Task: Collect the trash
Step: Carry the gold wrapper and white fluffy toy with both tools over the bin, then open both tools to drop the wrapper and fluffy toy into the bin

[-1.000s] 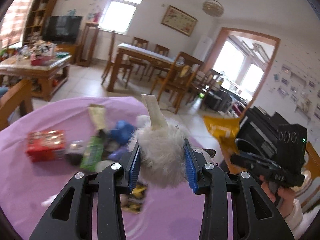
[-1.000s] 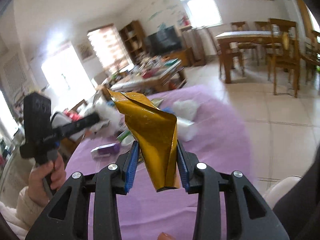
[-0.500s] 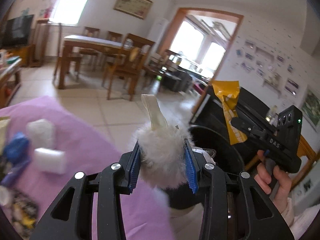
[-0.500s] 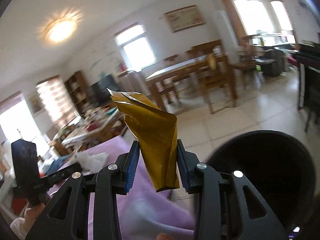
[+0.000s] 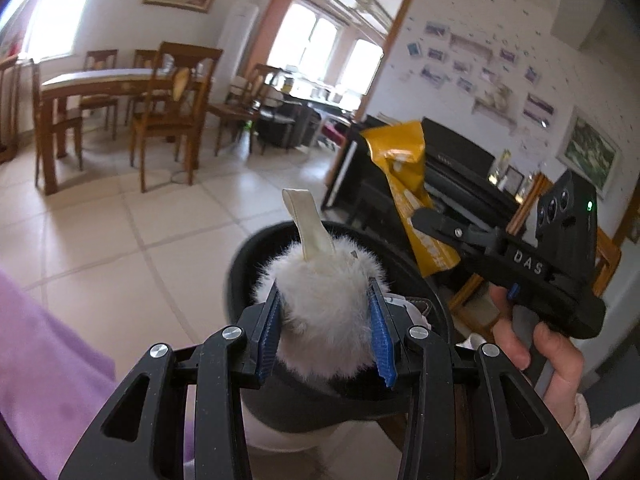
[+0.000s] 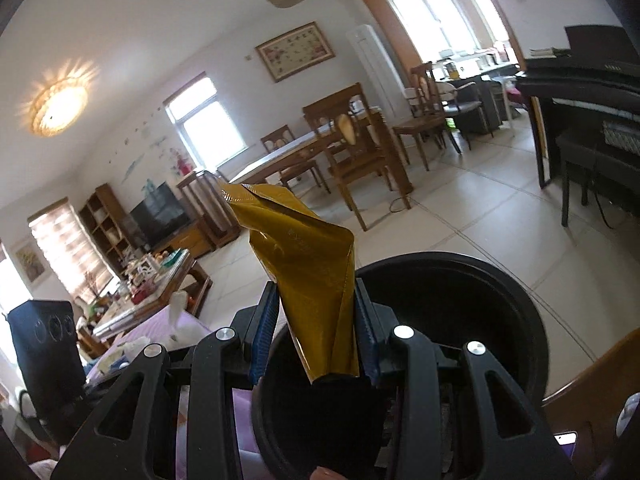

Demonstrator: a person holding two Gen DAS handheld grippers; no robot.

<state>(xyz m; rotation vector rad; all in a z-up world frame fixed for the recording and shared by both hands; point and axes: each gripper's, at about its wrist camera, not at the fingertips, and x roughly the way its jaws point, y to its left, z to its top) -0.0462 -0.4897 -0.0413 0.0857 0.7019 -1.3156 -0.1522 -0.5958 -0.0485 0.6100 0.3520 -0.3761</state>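
1. To the left of the left tongs (image 5: 326,334), only a corner of the purple-covered table (image 5: 44,360) was seen. A second earlier that table, strewn with litter, had filled the space beneath them, so the tongs had been swung away from it.
2. The left tongs were closed on a white fluffy pompom (image 5: 324,308) with a cream tab standing up from it. The grip was unchanged.
3. Directly beyond and below the left tongs, the black trash bin (image 5: 240,276) was now seen, its open mouth lying under the pompom.
4. To the right of the left tongs, the right tongs (image 6: 316,334) were held by a hand (image 5: 532,344) and were closed on a crumpled gold wrapper (image 6: 308,276), as before.
5. In the right wrist view the bin's rim (image 6: 520,320) was found just beyond and right of the right tongs, with the wrapper's lower end over its near edge. Half a second earlier the bin had been farther off.
6. Both pieces of trash were therefore judged to have been carried to the bin. Release was still to be done, and the remaining litter on the table was still to be gathered.
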